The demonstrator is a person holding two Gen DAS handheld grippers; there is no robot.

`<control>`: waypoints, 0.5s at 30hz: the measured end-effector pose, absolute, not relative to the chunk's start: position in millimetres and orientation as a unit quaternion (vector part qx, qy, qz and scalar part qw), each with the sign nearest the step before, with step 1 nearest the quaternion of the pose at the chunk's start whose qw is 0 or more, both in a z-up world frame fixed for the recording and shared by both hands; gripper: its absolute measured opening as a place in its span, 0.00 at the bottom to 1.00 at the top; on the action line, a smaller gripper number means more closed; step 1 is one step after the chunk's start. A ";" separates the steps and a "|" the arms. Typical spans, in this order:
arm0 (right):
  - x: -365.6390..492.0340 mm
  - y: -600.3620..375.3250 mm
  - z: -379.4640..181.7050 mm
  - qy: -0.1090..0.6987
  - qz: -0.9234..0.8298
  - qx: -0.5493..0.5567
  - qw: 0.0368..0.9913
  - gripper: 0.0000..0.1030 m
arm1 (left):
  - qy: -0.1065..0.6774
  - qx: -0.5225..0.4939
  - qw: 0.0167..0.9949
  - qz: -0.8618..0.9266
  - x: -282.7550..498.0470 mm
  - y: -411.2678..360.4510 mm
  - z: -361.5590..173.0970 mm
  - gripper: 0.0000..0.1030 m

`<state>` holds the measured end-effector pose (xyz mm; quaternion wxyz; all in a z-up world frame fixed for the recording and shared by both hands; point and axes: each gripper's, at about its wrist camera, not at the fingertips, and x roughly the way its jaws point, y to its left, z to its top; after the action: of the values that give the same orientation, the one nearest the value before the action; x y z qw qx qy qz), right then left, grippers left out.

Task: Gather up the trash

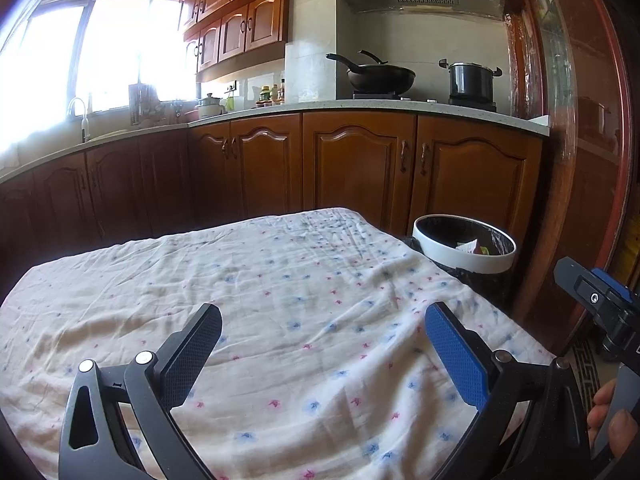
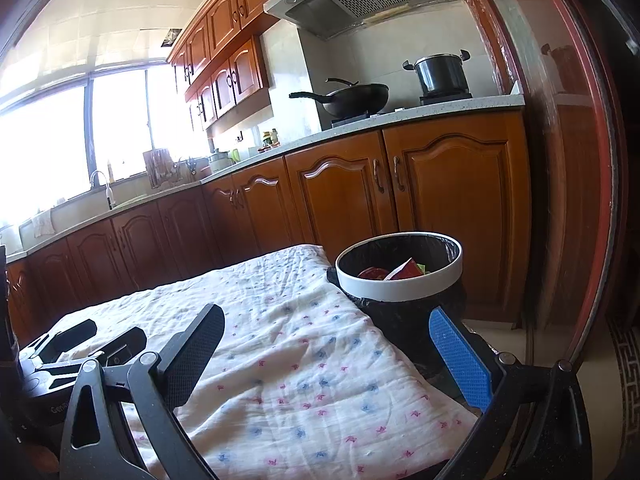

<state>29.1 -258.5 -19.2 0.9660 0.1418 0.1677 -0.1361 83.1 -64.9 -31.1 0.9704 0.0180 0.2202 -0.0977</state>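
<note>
A round trash bin (image 1: 464,254) with a white rim and a black liner stands off the table's far right corner; it also shows in the right wrist view (image 2: 400,284). Red and white wrappers (image 2: 400,270) lie inside it. My left gripper (image 1: 322,326) is open and empty above the flowered cloth (image 1: 280,300). My right gripper (image 2: 326,330) is open and empty over the cloth's right edge, short of the bin. The right gripper's body shows at the right edge of the left view (image 1: 600,308); the left gripper's body shows at the left of the right view (image 2: 80,348).
The cloth-covered table (image 2: 288,352) fills the foreground. Wooden cabinets (image 1: 360,168) and a counter run behind it, with a wok (image 1: 380,76) and a pot (image 1: 470,80) on the stove. A sink tap (image 1: 78,112) stands under the window. A red door frame (image 2: 560,160) is at right.
</note>
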 end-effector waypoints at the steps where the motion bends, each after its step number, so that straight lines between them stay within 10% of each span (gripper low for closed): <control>1: 29.2 -258.7 -19.3 0.168 -0.136 0.142 0.966 1.00 | 0.220 0.018 0.970 -0.098 83.2 -64.6 -31.0 0.99; 15: 28.5 -259.1 -18.0 0.165 -0.135 0.144 0.966 1.00 | 0.220 0.017 0.970 -0.103 81.5 -66.9 -29.8 0.99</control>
<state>28.5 -259.1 -18.0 0.9663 0.1438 0.1655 -0.1346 81.5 -66.9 -29.8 0.9700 0.0174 0.2198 -0.1028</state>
